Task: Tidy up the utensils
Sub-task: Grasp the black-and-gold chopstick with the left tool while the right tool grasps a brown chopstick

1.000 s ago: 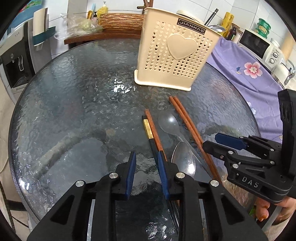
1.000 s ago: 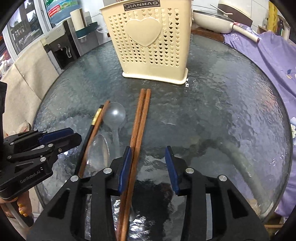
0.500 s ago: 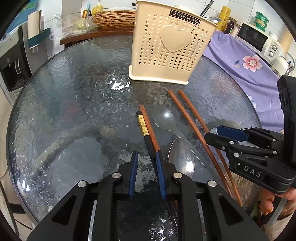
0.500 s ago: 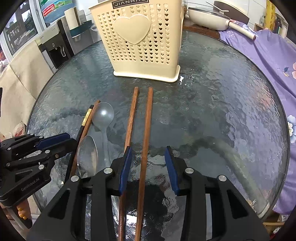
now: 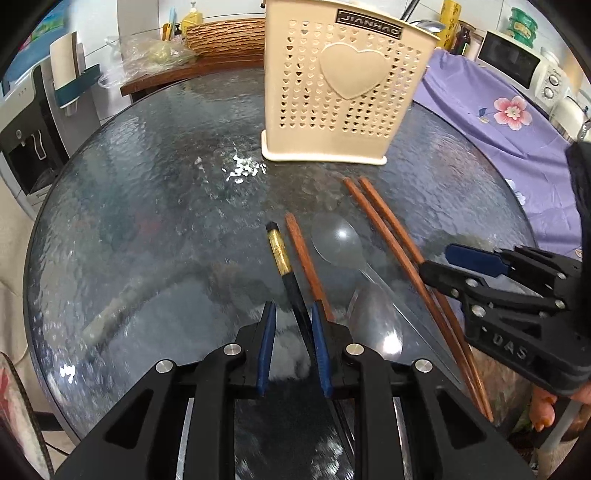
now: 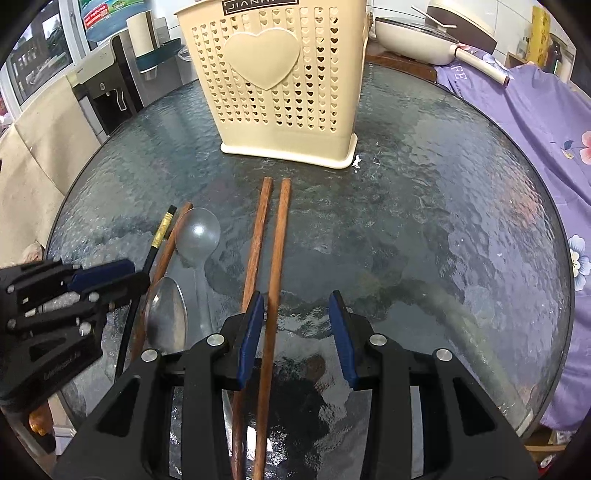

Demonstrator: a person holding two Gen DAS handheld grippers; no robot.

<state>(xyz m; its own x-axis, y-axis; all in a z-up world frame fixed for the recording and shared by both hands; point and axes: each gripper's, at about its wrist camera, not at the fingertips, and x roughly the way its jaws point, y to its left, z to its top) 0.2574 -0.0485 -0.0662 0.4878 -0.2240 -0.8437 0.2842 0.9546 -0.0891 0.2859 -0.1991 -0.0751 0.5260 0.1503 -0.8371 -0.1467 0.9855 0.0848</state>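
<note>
A cream perforated utensil holder (image 5: 343,96) (image 6: 284,85) stands at the far side of the round glass table (image 5: 147,206). My left gripper (image 5: 292,314) is open low over the table. A black chopstick with a gold band (image 5: 280,254) runs between its pads, close to the right one. A single brown chopstick (image 5: 303,254) lies just outside that pad. My right gripper (image 6: 296,299) is open over the brown chopstick pair (image 6: 273,236), with one stick between its pads and the other by the left pad. A clear spoon (image 5: 336,240) and a metal spoon (image 5: 376,325) lie between the two grippers.
A purple flowered cloth (image 5: 498,122) covers the counter to the right, with a microwave (image 5: 517,62) behind it. A wooden shelf with a basket (image 5: 221,33) stands behind the table and a water dispenser (image 5: 26,140) to the left. A cream pan (image 6: 417,37) sits behind the holder.
The left gripper narrowed a little and shifted so the black chopstick now lies between its pads. The brown pair spread apart, and one stick now lies between the right gripper's pads.
</note>
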